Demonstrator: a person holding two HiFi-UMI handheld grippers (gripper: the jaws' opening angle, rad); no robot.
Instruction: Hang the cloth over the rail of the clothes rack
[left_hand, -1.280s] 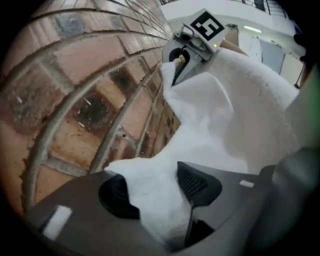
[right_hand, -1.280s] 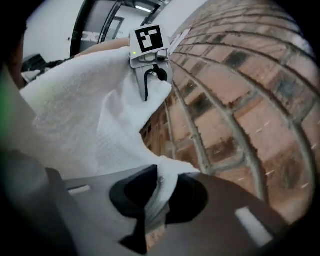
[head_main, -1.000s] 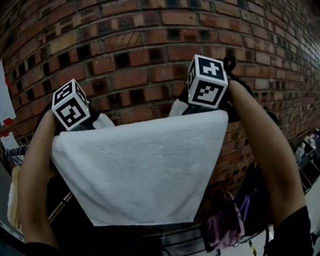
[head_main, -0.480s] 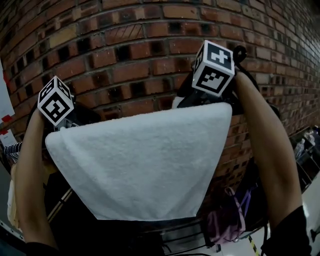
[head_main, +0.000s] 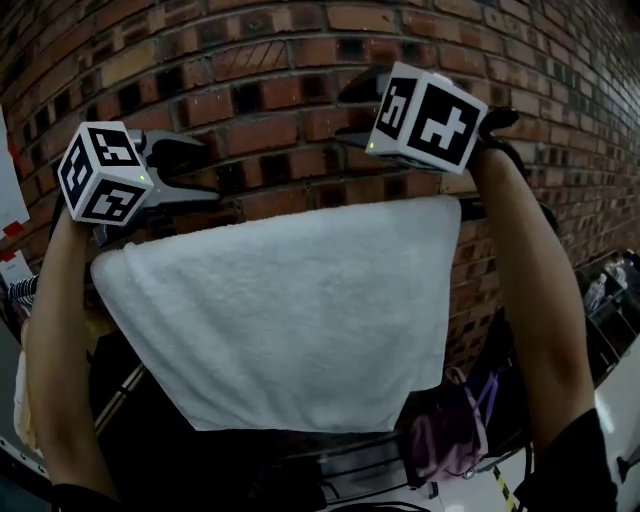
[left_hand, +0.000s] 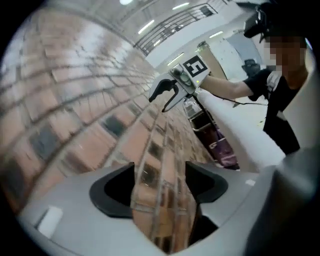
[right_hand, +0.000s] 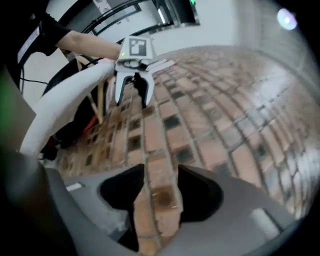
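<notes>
A white cloth (head_main: 280, 300) hangs spread out in front of the brick wall, folded over the rack's rail, which its top edge hides. My left gripper (head_main: 205, 172) hovers just above the cloth's upper left corner and is clear of it. In the left gripper view its jaws (left_hand: 160, 172) are closing, with only brick wall between them. My right gripper (head_main: 350, 112) is raised above the cloth's upper right corner. Its jaws (right_hand: 160, 175) stand open and empty. Each gripper view shows the other gripper across the cloth (left_hand: 235, 135) (right_hand: 65, 100).
The brick wall (head_main: 260, 60) stands close behind the rail. A purple bag (head_main: 445, 440) hangs low at the right, and clothes on hangers (head_main: 30, 300) are at the left edge. A dark rack bar (head_main: 125, 405) slants below the cloth. A person (left_hand: 282, 85) shows in the left gripper view.
Both grippers have come off the cloth's top corners and risen above it. The left one also shifted left. The cloth has stayed hanging where it was.
</notes>
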